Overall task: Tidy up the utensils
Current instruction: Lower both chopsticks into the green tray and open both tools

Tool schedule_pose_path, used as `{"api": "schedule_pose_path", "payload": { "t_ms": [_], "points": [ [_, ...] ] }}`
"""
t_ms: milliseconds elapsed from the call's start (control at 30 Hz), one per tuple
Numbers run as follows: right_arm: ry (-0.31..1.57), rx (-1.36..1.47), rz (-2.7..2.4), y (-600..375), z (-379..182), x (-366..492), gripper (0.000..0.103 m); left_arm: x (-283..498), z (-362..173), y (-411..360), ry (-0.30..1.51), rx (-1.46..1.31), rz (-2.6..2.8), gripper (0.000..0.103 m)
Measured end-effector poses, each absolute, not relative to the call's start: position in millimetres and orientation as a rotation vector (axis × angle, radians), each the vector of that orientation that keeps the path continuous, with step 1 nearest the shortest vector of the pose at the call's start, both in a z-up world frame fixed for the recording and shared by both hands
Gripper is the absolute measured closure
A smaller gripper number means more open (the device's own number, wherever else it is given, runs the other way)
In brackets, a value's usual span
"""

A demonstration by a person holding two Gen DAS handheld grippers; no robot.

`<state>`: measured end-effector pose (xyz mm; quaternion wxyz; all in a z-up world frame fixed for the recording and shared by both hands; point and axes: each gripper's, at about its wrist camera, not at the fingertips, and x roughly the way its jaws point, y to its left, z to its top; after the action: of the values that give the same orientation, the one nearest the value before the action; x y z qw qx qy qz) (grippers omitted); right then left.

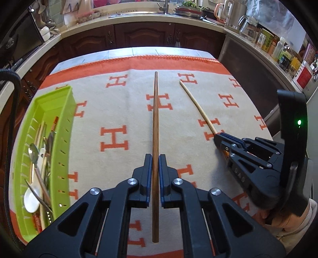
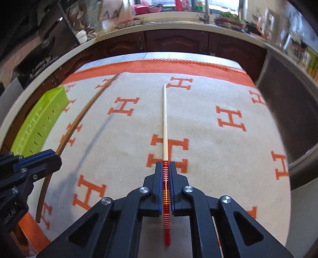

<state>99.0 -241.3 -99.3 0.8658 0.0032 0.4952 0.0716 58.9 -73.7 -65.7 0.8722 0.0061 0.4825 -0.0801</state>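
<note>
The left gripper (image 1: 155, 158) has its fingers clenched on a dark brown chopstick (image 1: 155, 123), which runs forward above the table. The right gripper (image 2: 165, 165) has its fingers clamped on the red banded end of a pale chopstick (image 2: 164, 119), just beside the left one. Beneath them lies a beige cloth (image 1: 123, 103) with orange H marks and an orange border. Dark wooden cabinets (image 1: 143, 35) and a cluttered kitchen counter (image 1: 139, 18) ring the table. At the left edge sits a green slotted tray (image 1: 68, 119) holding spoons (image 1: 32, 151) and other utensils.

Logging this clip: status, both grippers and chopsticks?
Left gripper shut on dark wooden chopstick. Right gripper shut on pale chopstick. Green utensil tray left, path clear.
</note>
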Motion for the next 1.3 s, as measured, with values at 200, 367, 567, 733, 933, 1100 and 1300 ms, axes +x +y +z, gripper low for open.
{"api": "schedule_pose_path", "payload": {
  "t_ms": [200, 367, 567, 733, 933, 1100, 1300],
  "points": [
    [1.023, 0.222, 0.195, -258.0, -83.3, 92.4, 0.098, 51.2, -47.5, -42.1, 0.993, -0.014, -0.122, 0.099],
    [0.980, 0.299, 0.262, -247.7, -57.2, 83.9, 0.098, 41.6, -29.0, -7.7, 0.962, -0.051, -0.075, 0.099],
    [0.948, 0.305, 0.373, -210.0, -18.2, 69.0, 0.098, 29.0, -4.0, 41.9, 0.906, -0.096, 0.006, 0.099],
    [0.947, 0.298, 0.459, -168.6, 8.9, 57.0, 0.098, 22.5, 6.5, 86.0, 0.887, -0.130, 0.065, 0.099],
    [0.958, 0.298, 0.516, -118.7, 35.9, 49.8, 0.098, 17.2, -1.1, 125.0, 0.900, -0.170, 0.080, 0.099],
    [0.983, 0.278, 0.526, -79.0, 39.8, 52.5, 0.098, 16.7, -20.9, 141.0, 0.933, -0.196, 0.065, 0.099],
    [1.044, 0.284, 0.516, -46.0, 17.4, 63.1, 0.098, 20.9, -43.5, 151.9, 0.972, -0.211, 0.034, 0.099]
  ]
}}
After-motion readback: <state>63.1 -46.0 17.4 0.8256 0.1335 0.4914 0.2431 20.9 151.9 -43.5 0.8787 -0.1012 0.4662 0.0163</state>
